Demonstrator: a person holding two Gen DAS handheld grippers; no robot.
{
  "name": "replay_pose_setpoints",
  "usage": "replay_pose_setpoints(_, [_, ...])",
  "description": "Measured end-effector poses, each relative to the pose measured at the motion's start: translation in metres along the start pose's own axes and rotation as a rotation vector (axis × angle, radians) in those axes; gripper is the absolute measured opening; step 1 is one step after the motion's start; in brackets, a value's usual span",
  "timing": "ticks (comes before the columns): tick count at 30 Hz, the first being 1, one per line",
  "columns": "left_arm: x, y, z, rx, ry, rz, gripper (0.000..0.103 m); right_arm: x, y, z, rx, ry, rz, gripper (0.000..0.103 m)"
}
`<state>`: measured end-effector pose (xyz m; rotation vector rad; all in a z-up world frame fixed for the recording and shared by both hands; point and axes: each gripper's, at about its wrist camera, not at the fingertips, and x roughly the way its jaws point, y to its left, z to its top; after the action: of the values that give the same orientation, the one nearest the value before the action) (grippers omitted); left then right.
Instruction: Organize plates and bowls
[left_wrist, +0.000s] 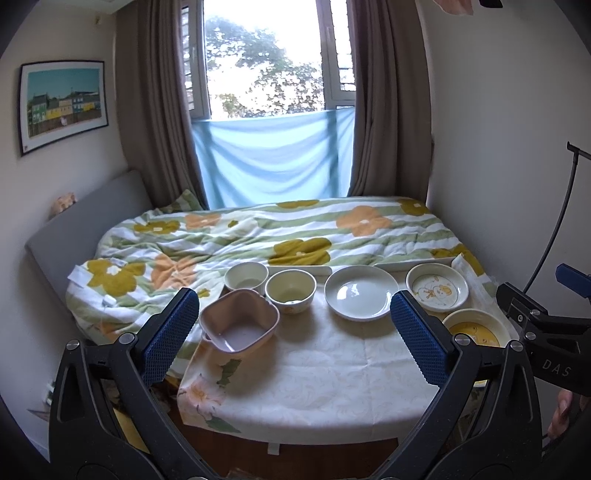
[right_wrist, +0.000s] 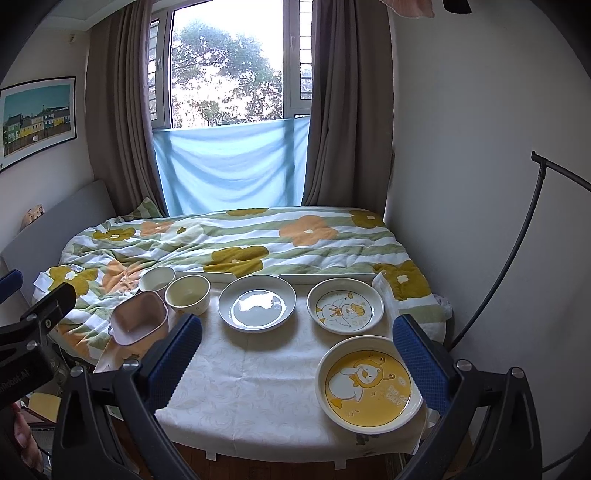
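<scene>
**Both grippers wide apart above a laid table**

Nearest the lens, the left gripper (left_wrist: 295, 332) hangs over the near part of the table (left_wrist: 314, 387), its blue fingers (left_wrist: 170, 332) spread wide with nothing between them; the right gripper (right_wrist: 295, 354) does the same on its own side, fingers (right_wrist: 421, 362) spread and empty, over the same pale patterned cloth.

Take the plain white plate (right_wrist: 256, 302) as the landmark; it sits toward the far edge of the table, near the middle; just to its right, close but apart, lies a white plate with a duck drawing (right_wrist: 345, 306); nearer the camera than that one, by the right gripper's right finger, lies a yellow duck plate (right_wrist: 369, 389); just left of the white plate stands a cream bowl (right_wrist: 187, 295) with a small print on its side; behind and left of that, close beside it, a plain white bowl (right_wrist: 157, 282); nearer and further left, at the table's left corner, a pink square-sided bowl (right_wrist: 138, 317) with a small handle; whether it touches the cream bowl cannot be told.

Beyond the white plate, past the table's far edge, spreads a flowered quilt (right_wrist: 236, 243) on a bed; beyond that, a blue cloth (right_wrist: 229, 173) hangs across the lower window between brown curtains (right_wrist: 118, 110); a framed picture (left_wrist: 62, 105) hangs on the left wall.
</scene>
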<state>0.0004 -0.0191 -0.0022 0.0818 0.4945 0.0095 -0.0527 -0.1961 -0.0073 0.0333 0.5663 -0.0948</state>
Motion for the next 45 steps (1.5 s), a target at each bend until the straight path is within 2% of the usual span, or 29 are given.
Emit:
replay_pose_setpoints(9, [-0.001,0.001,0.000,0.003,-0.008,-0.021,0.103,0.000,0.000,0.000,0.000,0.000,0.000,0.103])
replay_pose_setpoints(22, [0.002,0.000,0.002,0.035,-0.035,0.008,0.103,0.001,0.000,0.001,0.003,0.002,-0.004,0.103])
replay_pose_setpoints(27, [0.012,-0.003,0.006,0.060,-0.002,-0.024,0.103,0.008,-0.003,0.008,0.031,0.031,-0.015,0.103])
replay_pose_setpoints(31, [0.033,-0.013,0.013,0.092,0.052,-0.098,0.103,0.019,-0.009,0.007,0.074,0.081,-0.030,0.103])
replay_pose_setpoints(37, [0.092,-0.063,0.006,0.215,0.158,-0.308,0.103,0.047,-0.041,-0.025,0.156,0.210,-0.070,0.103])
replay_pose_setpoints(42, [0.155,-0.128,-0.023,0.287,0.332,-0.532,0.103,0.076,-0.098,-0.072,0.292,0.325,-0.093,0.103])
replay_pose_setpoints(45, [0.189,-0.169,-0.048,0.330,0.432,-0.623,0.102,0.097,-0.137,-0.103,0.414,0.379,-0.077,0.103])
